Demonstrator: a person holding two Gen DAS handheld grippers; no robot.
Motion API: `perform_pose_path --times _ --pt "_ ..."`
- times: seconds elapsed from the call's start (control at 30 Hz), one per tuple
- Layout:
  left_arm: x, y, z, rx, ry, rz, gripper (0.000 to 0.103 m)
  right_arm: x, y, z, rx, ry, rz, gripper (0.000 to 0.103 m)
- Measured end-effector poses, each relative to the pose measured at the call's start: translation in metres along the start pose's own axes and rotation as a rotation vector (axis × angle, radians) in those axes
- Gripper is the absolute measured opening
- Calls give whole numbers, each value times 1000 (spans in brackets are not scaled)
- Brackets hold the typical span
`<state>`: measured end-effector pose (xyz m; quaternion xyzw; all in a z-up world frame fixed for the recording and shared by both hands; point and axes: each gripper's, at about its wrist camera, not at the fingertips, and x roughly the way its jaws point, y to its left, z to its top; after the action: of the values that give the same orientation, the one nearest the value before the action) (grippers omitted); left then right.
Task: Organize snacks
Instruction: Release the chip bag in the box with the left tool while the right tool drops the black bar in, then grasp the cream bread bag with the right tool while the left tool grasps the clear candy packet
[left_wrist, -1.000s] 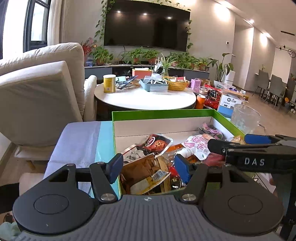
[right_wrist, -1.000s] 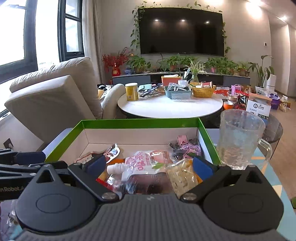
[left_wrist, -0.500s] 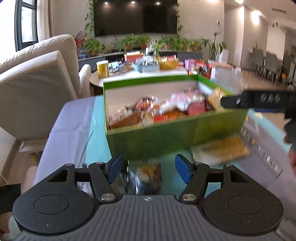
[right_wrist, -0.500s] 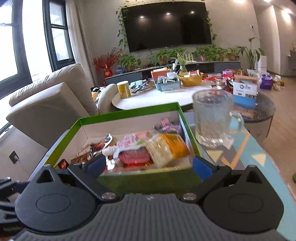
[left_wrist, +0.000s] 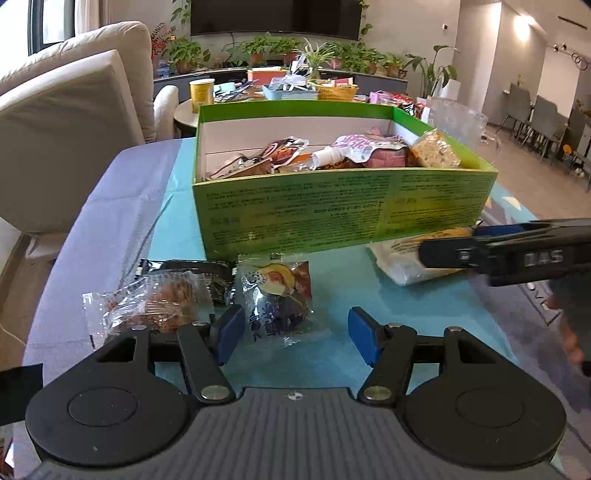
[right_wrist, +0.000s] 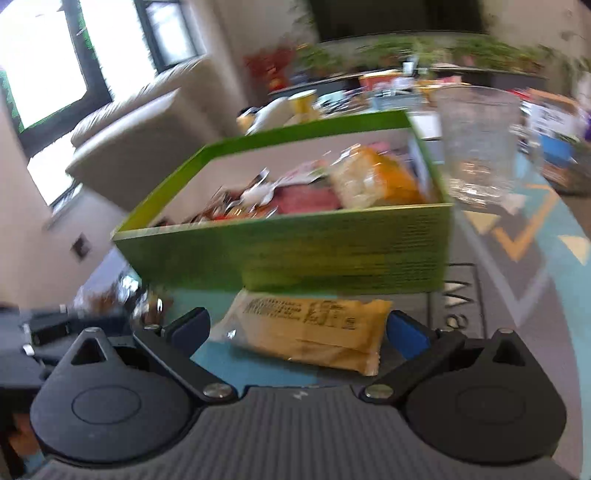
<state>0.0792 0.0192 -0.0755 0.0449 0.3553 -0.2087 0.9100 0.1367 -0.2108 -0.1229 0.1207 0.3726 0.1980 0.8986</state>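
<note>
Both grippers are down low at the near side of the green box (left_wrist: 343, 214), which sits on a teal and lavender cloth (left_wrist: 122, 206) and is packed with snack packets. The box's front wall is covered in fine black print, too small to read.

The left gripper (left_wrist: 295, 334) has its blue pads spread wide apart with nothing between them yet. Just ahead of its left pad lies a clear-wrapped pastry packet (left_wrist: 275, 295) with a cartoon picture and blue characters I can't make out. Beside it on the left is a clear packet of brownish snack (left_wrist: 155, 306), lying partly over a black packet (left_wrist: 199, 271).

The right gripper (right_wrist: 299, 328) is open too, its pads either side of a yellow-and-white packet (right_wrist: 314, 332) lying right against the box's front wall. Whether they touch it I can't tell, that view is smeared. The packet has dark block lettering, unreadable from blur. In the left wrist view the right gripper's body shows "DAS" in white letters.

A clear glass mug (right_wrist: 476, 147) stands just past the box's right corner. Inside the box there's a white pouch with pink characters (left_wrist: 354, 144) and an orange-ish crumbly bar (left_wrist: 432, 151) at the right end.
</note>
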Motion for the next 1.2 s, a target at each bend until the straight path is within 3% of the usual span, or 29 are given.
perform_pose_path --times 0.2,0.47,0.77,0.93,1.2 --pt "-2 -2 -2 -6 -18 -22 43 10 10 15 -125 -11 -4 79" --pt "-14 -19 -15 43 -26 -86 43 21 13 8 -200 45 39 79" --pt "-32 -25 -33 120 -30 -57 44 -11 37 -20 -300 120 106 79" --pt "-37 -17 -36 85 -28 -58 44 -38 34 -31 -275 163 213 79" --pt "-46 -18 -41 91 -9 -59 43 -23 31 -19 -338 112 95 79"
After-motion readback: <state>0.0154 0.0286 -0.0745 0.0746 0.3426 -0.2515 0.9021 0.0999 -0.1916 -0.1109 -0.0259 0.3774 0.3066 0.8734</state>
